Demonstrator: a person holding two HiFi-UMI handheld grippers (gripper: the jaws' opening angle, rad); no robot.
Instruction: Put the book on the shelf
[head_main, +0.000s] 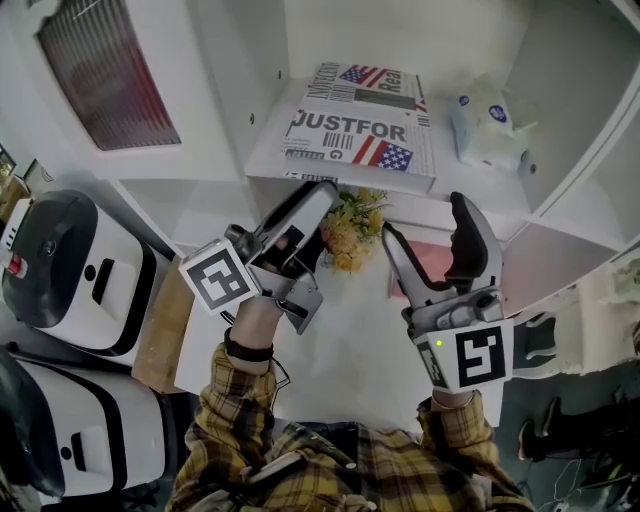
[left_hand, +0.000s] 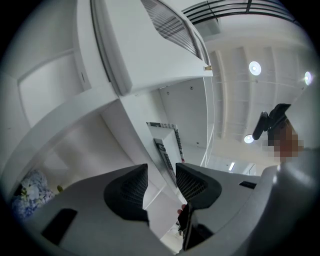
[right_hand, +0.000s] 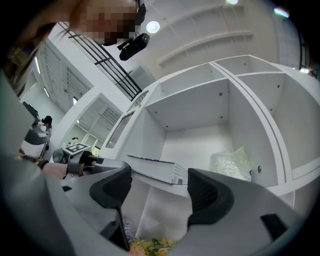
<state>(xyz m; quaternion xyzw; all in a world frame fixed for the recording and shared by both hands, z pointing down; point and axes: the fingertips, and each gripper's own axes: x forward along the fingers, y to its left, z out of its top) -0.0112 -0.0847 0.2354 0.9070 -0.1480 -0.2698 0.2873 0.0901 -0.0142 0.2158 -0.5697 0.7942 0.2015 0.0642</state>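
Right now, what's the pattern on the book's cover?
The book has black newspaper print with red-white-blue flags, clearest in the head view.

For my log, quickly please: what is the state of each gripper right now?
Left gripper: jaws open, holding nothing.
Right gripper: jaws open, holding nothing.

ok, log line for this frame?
book: flat on shelf | left gripper: open, empty | right gripper: open, empty | task: book placed

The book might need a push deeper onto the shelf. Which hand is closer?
Left, probably. The left gripper points at the book's front edge, jaws open and empty. The right gripper sits further right, toward the plastic bag.
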